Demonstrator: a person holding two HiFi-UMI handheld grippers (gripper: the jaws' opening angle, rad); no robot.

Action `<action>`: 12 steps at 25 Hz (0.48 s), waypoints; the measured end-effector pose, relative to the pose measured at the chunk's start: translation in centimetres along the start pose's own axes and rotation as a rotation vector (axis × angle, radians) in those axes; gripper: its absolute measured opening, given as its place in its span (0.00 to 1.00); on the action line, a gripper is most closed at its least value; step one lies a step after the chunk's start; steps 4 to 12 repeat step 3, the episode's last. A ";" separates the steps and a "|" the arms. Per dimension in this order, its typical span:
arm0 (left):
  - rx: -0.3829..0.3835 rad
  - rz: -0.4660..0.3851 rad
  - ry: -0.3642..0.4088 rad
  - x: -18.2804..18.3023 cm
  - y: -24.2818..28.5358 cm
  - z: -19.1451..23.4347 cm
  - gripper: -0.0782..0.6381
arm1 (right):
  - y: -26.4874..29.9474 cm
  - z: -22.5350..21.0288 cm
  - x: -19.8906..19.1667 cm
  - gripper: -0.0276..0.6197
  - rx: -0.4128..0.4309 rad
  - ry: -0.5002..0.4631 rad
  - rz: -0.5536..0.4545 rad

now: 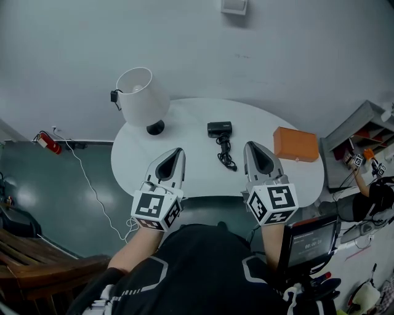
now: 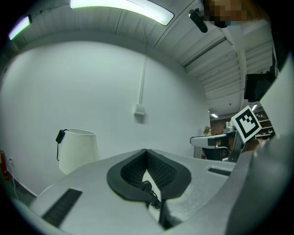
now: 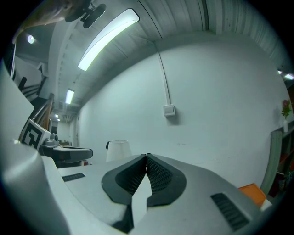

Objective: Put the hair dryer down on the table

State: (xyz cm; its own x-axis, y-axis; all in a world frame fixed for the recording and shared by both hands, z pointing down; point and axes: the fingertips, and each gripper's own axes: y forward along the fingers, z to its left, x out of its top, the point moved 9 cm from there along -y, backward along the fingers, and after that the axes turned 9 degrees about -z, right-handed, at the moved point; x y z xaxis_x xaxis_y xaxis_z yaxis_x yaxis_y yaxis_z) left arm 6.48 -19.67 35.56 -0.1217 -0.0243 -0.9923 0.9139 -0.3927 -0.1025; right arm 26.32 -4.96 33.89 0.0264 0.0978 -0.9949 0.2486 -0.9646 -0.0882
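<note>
White lamp [image 1: 143,95] and orange box [image 1: 296,144] flank hair dryer [image 1: 220,129].

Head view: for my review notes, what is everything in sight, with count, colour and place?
table: one, white, oval, against the wall in front of the person
hair dryer: one, black, lying at the table's middle
cord: one, black, coiled from the hair dryer toward the person
lamp: one, white shade on a black base, table's far left
box: one, orange, table's right end
wall plate: one, white, on the wall above the table
cable: one, white, on the dark floor left of the table
shelf unit: one, grey, right of the table
left gripper: one, grey, jaws together, empty, over the table's near edge
right gripper: one, grey, jaws together, empty, beside it
</note>
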 end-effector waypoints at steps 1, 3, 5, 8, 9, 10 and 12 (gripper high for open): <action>-0.001 0.000 0.000 0.0 0.0 0.0 0.12 | 0.1 0.0 0.0 0.08 -0.001 0.001 0.001; -0.004 0.001 0.000 0.1 0.1 0.1 0.12 | 0.2 0.0 0.1 0.08 -0.005 0.002 0.003; -0.004 0.001 0.000 0.1 0.1 0.1 0.12 | 0.2 0.0 0.1 0.08 -0.005 0.002 0.003; -0.004 0.001 0.000 0.1 0.1 0.1 0.12 | 0.2 0.0 0.1 0.08 -0.005 0.002 0.003; -0.004 0.001 0.000 0.1 0.1 0.1 0.12 | 0.2 0.0 0.1 0.08 -0.005 0.002 0.003; -0.004 0.001 0.000 0.1 0.1 0.1 0.12 | 0.2 0.0 0.1 0.08 -0.005 0.002 0.003; -0.004 0.001 0.000 0.1 0.1 0.1 0.12 | 0.2 0.0 0.1 0.08 -0.005 0.002 0.003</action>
